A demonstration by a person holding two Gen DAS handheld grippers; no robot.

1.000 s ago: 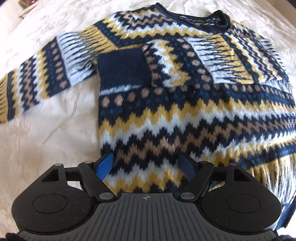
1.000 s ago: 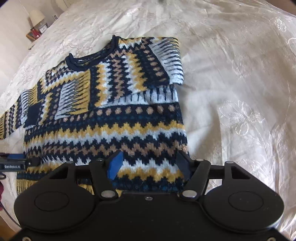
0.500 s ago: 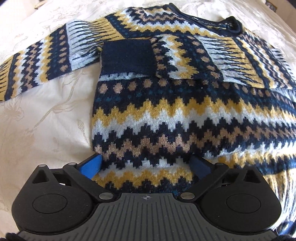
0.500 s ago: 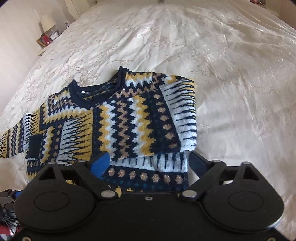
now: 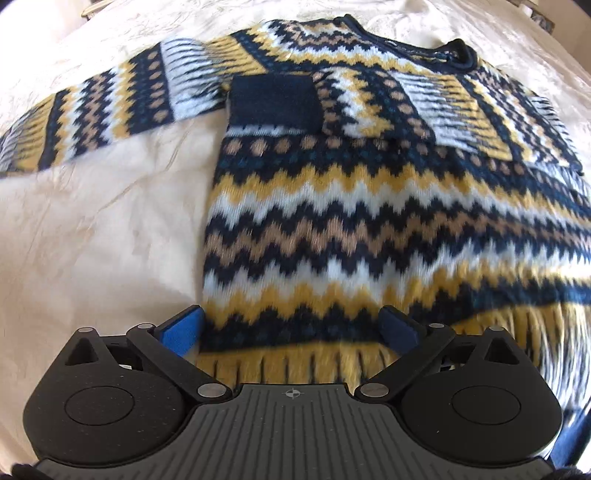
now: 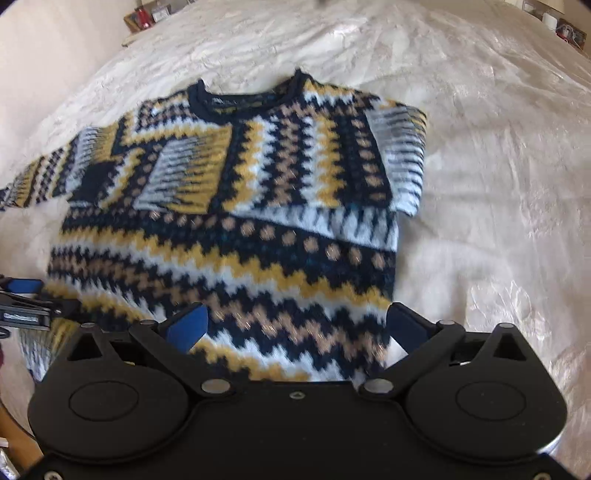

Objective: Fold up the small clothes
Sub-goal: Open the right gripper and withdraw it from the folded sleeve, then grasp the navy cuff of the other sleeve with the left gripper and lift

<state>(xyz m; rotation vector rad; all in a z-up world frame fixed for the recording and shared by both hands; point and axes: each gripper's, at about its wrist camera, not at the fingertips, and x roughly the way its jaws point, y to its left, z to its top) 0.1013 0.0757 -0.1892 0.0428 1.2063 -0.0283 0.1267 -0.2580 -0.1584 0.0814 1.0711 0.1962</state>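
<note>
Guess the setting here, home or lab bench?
Most likely a home bedroom. The sweater lies on a wide cream bedspread with an embossed sheen, not a workbench. At the far edges sit small household items, like on a bedside table, too blurred to name.

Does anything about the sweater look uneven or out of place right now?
Yes: the sweater is lopsided. One sleeve is folded across the chest; the other sleeve lies stretched out on the bedspread.

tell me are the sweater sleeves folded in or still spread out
One each: one sleeve lies folded across the sweater chest; the other sleeve is spread out on the bedspread.
</note>
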